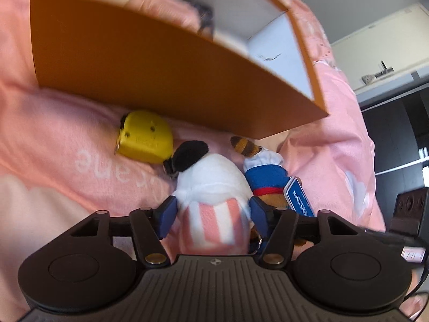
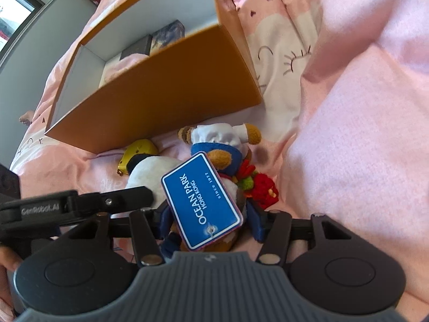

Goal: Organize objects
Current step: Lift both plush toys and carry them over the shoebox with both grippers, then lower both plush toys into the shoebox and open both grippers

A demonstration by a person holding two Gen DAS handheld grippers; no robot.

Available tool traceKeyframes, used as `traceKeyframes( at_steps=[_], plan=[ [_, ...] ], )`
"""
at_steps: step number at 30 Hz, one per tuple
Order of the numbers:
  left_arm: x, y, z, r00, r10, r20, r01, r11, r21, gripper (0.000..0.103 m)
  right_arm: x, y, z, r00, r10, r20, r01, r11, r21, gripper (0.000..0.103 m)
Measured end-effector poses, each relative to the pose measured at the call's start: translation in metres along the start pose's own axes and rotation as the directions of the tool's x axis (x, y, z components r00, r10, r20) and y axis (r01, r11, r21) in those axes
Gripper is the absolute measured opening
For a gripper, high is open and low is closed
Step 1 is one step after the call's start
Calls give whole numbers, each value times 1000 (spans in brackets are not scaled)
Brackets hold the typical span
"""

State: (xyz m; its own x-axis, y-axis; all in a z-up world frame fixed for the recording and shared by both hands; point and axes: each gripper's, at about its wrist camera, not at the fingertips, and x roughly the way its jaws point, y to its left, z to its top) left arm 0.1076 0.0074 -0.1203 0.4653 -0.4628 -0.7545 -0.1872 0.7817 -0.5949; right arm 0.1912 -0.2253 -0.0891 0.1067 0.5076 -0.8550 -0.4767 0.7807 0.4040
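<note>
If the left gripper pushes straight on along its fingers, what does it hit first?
The white plush with pink stripes already lies between the left gripper fingers, so it meets that first. Beyond it stands the orange box; depth is unclear.

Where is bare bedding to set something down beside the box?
Bare pink bedding lies right of the orange box. In front of the box it is crowded: yellow tape measure, white plush, sailor plush.

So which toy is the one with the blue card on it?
Find the big orange box on the pink bedding. Just in front lie two soft toys; yours is the brown one in blue and white, wearing the Ocean Park tag, unlike its white, pink-striped neighbour.
</note>
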Motion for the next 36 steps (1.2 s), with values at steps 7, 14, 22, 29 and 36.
traceKeyframes(
  at_steps=[7,14,22,29,36],
  plan=[
    [-35,-24,-1,989,34,141,-52,991,121,61,-32,16,3,995,-1,98,9,997,-73,56],
    [-70,-42,1,968,-25,248,-20,984,179,60,-67,32,15,980,33,194,-9,992,-126,55],
    [-97,-57,21,918,-100,383,28,982,187,60,-99,58,36,950,90,298,-21,974,-227,55],
    [-101,-63,50,893,-63,447,-25,982,189,60,-102,78,64,935,105,338,4,952,-307,55],
    [-99,-65,84,877,-41,479,-59,980,190,60,-92,85,93,929,99,357,27,942,-333,55]
  ],
)
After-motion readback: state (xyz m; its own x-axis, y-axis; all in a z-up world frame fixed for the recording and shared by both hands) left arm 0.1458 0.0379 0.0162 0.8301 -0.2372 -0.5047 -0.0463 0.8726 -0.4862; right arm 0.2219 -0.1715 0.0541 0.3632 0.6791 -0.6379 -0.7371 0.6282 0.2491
